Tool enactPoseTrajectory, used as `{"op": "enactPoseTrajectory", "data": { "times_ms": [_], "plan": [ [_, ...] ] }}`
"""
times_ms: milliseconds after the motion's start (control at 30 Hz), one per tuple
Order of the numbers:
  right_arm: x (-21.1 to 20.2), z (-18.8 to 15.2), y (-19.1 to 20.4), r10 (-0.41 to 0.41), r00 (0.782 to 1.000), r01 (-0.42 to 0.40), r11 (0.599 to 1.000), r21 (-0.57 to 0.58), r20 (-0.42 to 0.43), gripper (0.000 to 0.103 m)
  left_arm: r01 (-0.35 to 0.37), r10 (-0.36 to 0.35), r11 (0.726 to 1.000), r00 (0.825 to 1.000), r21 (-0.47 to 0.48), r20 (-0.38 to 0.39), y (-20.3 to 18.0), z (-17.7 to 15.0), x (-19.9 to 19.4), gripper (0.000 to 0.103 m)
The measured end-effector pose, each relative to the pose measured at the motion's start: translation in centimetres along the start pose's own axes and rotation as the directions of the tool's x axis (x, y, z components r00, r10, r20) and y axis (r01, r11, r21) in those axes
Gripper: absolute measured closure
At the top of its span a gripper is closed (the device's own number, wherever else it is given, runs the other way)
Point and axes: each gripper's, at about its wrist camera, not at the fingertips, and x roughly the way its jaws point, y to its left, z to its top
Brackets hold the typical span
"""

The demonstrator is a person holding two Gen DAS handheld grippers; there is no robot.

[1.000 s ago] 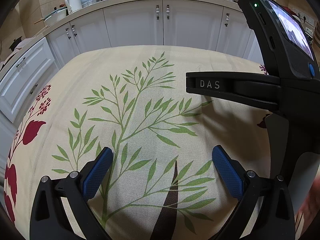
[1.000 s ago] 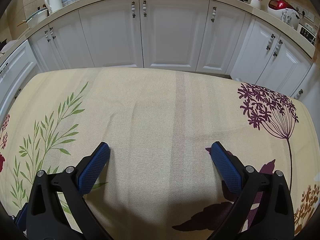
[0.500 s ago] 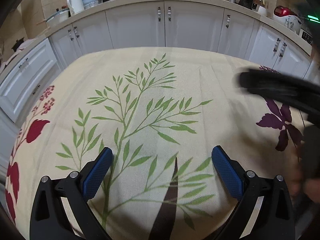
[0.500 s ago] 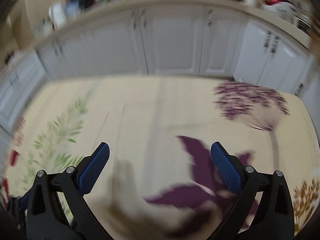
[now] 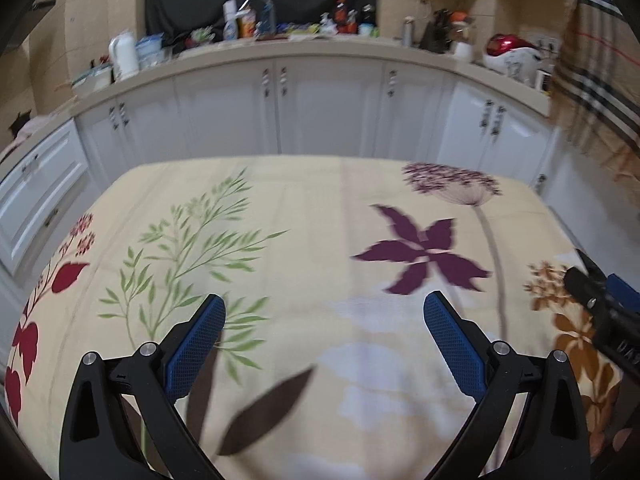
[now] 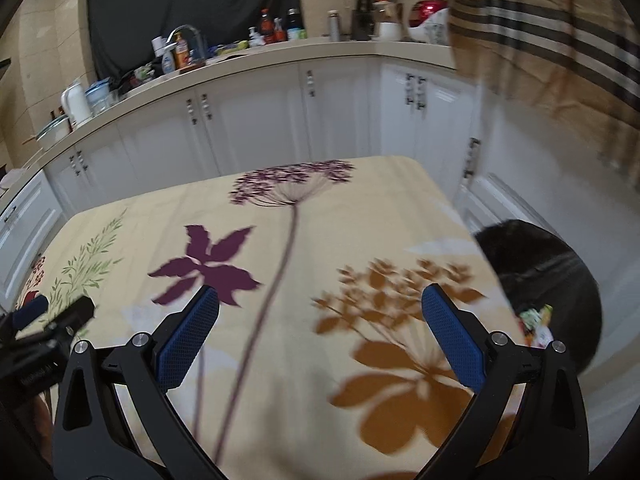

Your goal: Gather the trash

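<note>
Both claws stand wide and empty above a kitchen table. The right gripper (image 6: 320, 334), its blue pads (image 6: 188, 336) spread far apart, hangs over the brown-flower corner of a cream floral tablecloth (image 6: 360, 216). The left gripper (image 5: 324, 346), equally wide with nothing between its pads (image 5: 196, 344), hovers just beside it over the cloth's green-sprig and purple-leaf print; each tool shows at the edge of the other's view.

No litter can be seen on the cloth in either view. The only visible trash is a crumpled, brightly printed wrapper (image 6: 538, 324) lying inside a black bin bag (image 6: 548, 280) on the pale floor, just off the table's right edge and closest to the right gripper.

The wrapper looks like thin printed film: probably very light, soft and crushable, possibly slick, with nothing fragile about it. A pinch across a raised fold or bunched edge would likely hold better than a grip on a flat face. The bag itself appears limp, so its rim would likely sag and slide if caught; gathering a bunch of the film should give a firmer hold.

White cabinets (image 5: 328, 112) and a cluttered counter (image 5: 280, 40) line the wall behind. Motion blur softens both views.
</note>
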Motion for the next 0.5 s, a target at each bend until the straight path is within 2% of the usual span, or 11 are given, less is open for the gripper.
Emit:
{"op": "enactPoseTrajectory", "data": {
  "times_ms": [200, 500],
  "plan": [
    [-2.4, -1.2, -1.6, -0.037, 0.998, 0.037, 0.999, -0.001, 0.055, 0.004, -0.006, 0.004, 0.999, 0.999, 0.038, 0.036, -2.6, 0.0, -1.8, 0.006],
    [-4.2, -1.8, -3.0, -0.047, 0.995, 0.048, 0.999, -0.007, 0.092, 0.004, -0.017, 0.013, 0.998, 0.998, 0.063, 0.061, -4.0, -0.4, -3.3, 0.006]
  ]
}}
